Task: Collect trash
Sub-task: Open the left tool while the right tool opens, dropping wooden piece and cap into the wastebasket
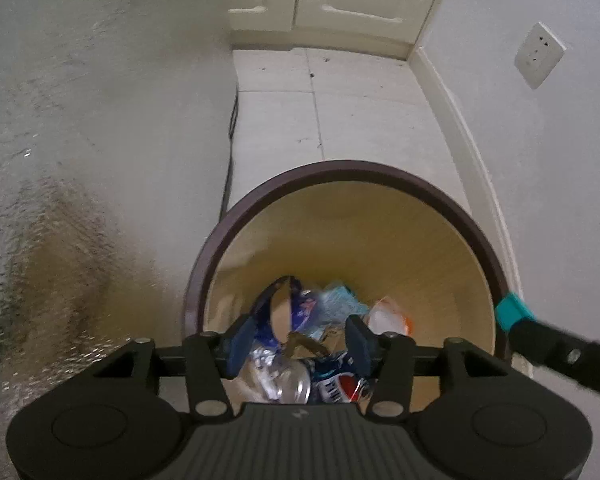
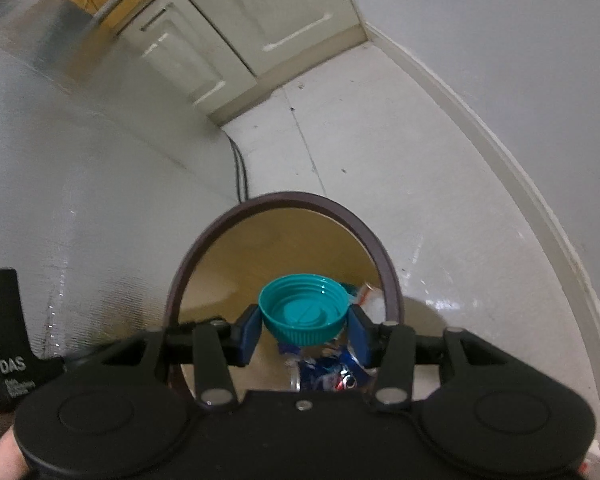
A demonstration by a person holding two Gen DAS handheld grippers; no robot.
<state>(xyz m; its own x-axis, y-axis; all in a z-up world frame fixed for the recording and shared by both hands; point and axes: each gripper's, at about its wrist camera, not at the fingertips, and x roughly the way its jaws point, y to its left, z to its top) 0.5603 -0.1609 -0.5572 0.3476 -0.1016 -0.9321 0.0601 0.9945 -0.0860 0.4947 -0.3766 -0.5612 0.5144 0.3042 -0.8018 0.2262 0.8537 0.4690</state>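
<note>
The right hand-held gripper (image 2: 303, 330) clamps a teal bottle cap (image 2: 303, 312) between its blue pads (image 2: 247, 334), the cap's open side facing the camera. It hangs over a round bin (image 2: 204, 248) with a dark rim and tan inside, where a crushed blue can (image 2: 332, 372) lies among wrappers. The bin stands on a pale tiled floor (image 2: 420, 168) near cream cabinet doors (image 2: 260, 28).

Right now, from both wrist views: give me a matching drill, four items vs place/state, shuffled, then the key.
Items
1. teal bottle cap
2. left gripper
3. crushed Pepsi can
4. wall outlet

Place or state
A. lying among wrappers inside the trash bin
B. clamped between the right gripper fingers, above the bin
C. open, holding nothing, over the bin
D. mounted on the white wall to the right of the bin

Pairs: 1-B, 2-C, 3-A, 4-D
</note>
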